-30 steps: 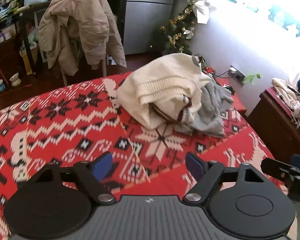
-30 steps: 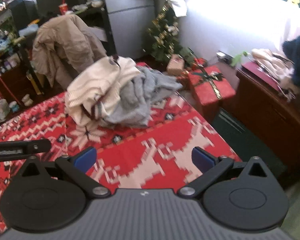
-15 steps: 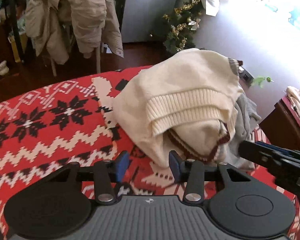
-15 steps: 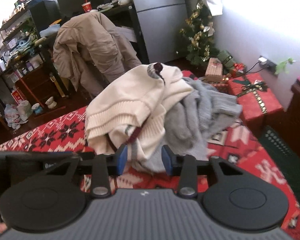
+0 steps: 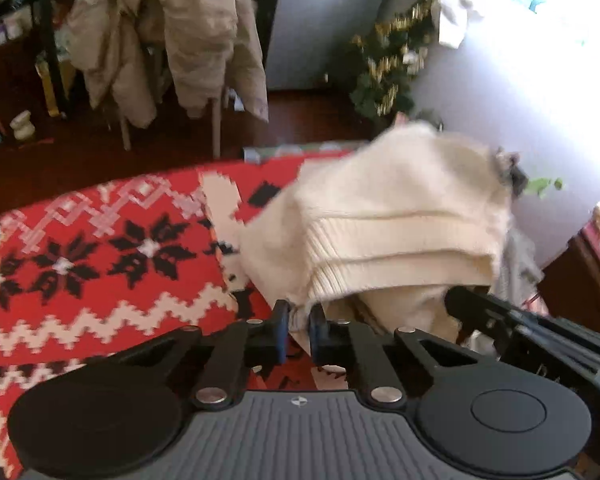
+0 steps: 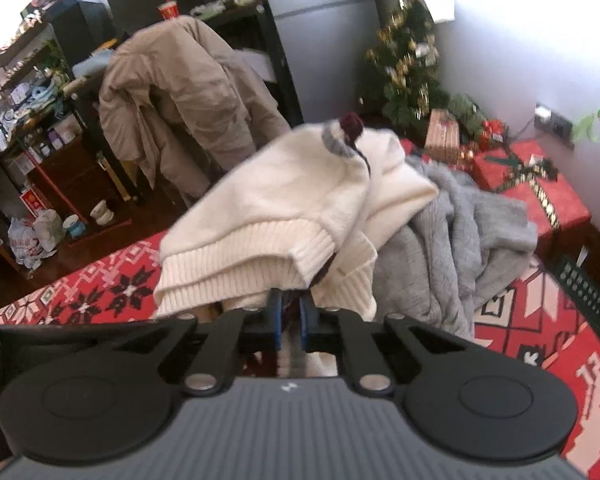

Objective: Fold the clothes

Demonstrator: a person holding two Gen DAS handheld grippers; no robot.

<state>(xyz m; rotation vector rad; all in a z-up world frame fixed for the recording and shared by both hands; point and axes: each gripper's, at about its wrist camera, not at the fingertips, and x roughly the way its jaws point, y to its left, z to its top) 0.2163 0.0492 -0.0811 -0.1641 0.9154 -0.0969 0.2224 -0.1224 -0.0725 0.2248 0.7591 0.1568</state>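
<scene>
the cream sweater (image 5: 384, 220) lies heaped on the red patterned blanket (image 5: 100, 248), draped partly over a grey knit (image 6: 460, 232) bunched just beside it toward the wall. it looks a thick, soft knit: light enough to lift with two pinches, limp, likely to sag and stretch between the holds, and not slippery, since the ribbing should give the pads something to bite. the ribbed hem (image 5: 400, 256) is the sensible place to hold it, with one grip toward each end so that the body hangs flat when raised. the left gripper (image 5: 298, 334) is at the near lower edge of the heap, its jaws closing to a narrow gap with a fold of cream knit caught between the blue pads (image 5: 281, 332). the right gripper (image 6: 289, 322) is tucked under the overhanging ribbed edge (image 6: 240, 264), its jaws also closing, nearly together, with pale fabric showing between them; how much of the knit it has gathered is hidden by the hem above. in the left wrist view the other tool's dark frame sits close at the right, so the two holds are near one another.
</scene>
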